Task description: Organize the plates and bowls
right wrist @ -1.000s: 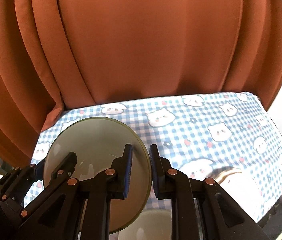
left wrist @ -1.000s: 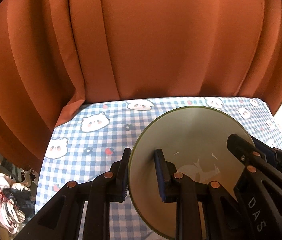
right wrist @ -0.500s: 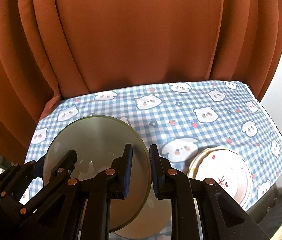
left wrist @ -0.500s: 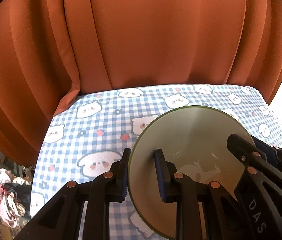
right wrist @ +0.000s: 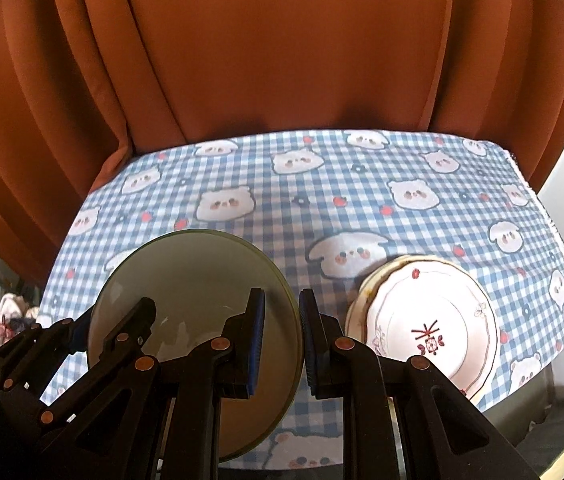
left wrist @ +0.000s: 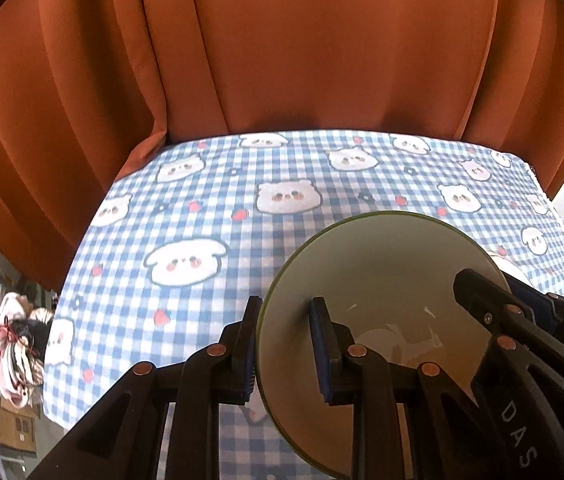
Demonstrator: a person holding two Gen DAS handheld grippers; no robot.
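you hold one pale bowl with a green rim (left wrist: 377,280) between both grippers, above the tabletop (left wrist: 282,184), which wears a blue checked cloth printed with white bears. in the left wrist view the bowl fills the lower right of the frame; your left gripper (left wrist: 285,352) has its fingers clamped on the bowl's left rim, one outside, one inside. your right gripper (left wrist: 521,320) shows at the lower right edge, gripping the opposite rim. in the right wrist view the bowl (right wrist: 194,280) sits lower left, your right gripper (right wrist: 282,344) closed on its right rim. a stack of white floral plates (right wrist: 425,320) lies on the cloth at lower right, beside the bowl. an orange curtain (right wrist: 282,60) fills the upper frame.
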